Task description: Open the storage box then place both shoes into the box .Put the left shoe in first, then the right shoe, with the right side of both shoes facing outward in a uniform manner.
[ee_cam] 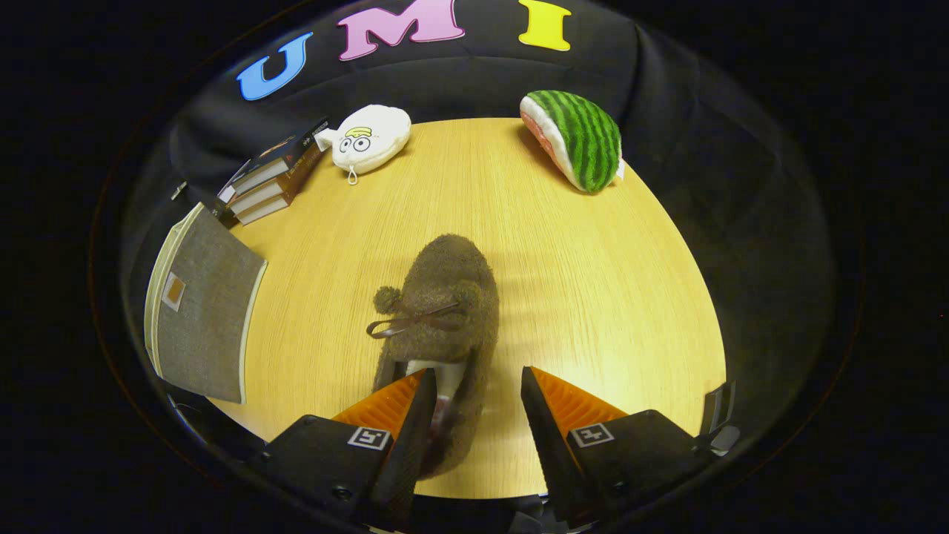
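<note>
Slipper (439,326), brown and fuzzy with a bow, lies on the table (593,297), its heel end partly hidden behind the left finger of the tongs (474,389). Tongs stand spread, the heel between them. Grey storage box (204,311) sits well left, partly cut off.

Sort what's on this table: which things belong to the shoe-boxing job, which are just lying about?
Job: brown fuzzy shoe, its heel between the open gripper fingers; grey storage box, lid shut.
Lying about: stacked books, white plush toy, watermelon plush.
</note>
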Demonstrator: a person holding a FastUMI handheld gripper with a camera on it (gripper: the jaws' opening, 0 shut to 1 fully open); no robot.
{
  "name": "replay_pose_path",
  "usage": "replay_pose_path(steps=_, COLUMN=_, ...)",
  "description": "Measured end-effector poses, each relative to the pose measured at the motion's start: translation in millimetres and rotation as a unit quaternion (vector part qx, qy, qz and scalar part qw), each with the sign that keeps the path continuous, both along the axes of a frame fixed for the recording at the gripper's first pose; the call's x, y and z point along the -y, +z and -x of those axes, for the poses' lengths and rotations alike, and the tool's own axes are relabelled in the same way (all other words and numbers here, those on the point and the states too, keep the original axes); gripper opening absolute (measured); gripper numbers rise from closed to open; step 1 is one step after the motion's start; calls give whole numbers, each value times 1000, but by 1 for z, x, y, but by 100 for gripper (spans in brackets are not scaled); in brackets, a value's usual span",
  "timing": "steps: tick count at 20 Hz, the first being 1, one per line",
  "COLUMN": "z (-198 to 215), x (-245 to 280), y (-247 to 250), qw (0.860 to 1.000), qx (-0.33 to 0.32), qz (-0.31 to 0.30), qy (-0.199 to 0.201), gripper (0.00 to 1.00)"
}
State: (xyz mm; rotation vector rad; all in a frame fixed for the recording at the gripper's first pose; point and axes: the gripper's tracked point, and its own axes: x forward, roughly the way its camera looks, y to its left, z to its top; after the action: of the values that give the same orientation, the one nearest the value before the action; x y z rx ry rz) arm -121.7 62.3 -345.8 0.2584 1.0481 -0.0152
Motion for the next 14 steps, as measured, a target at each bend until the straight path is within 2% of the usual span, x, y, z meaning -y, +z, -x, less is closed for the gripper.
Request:
replay_pose_path(steps=3, z=-20, x=0, y=-12, qw=1000, qx=6, qz=11, qy=-12, gripper=67)
replay_pose_path(steps=4, z=-25, x=-3, y=-16, qw=1000, qx=6, qz=8, qy=-16, gripper=54)
replay_pose_path(steps=5, z=-29, x=2, y=-22, qw=999, qx=2, qz=26, qy=-23, gripper=47)
replay_pose_path(steps=6, z=-30, x=5, y=-24, qw=999, qx=-3, qz=36, qy=-30, gripper=26)
replay_pose_path(steps=8, z=-33, x=3, y=-22, qw=999, qx=-2, qz=29, qy=-34, gripper=10)
replay_pose_path(steps=11, z=-30, x=-11, y=-10, qw=999, qx=-7, qz=-19, qy=-36, gripper=5)
replay_pose_path(steps=14, z=-31, x=-14, y=21, qw=998, qx=11, qz=-31, qy=-45, gripper=5)
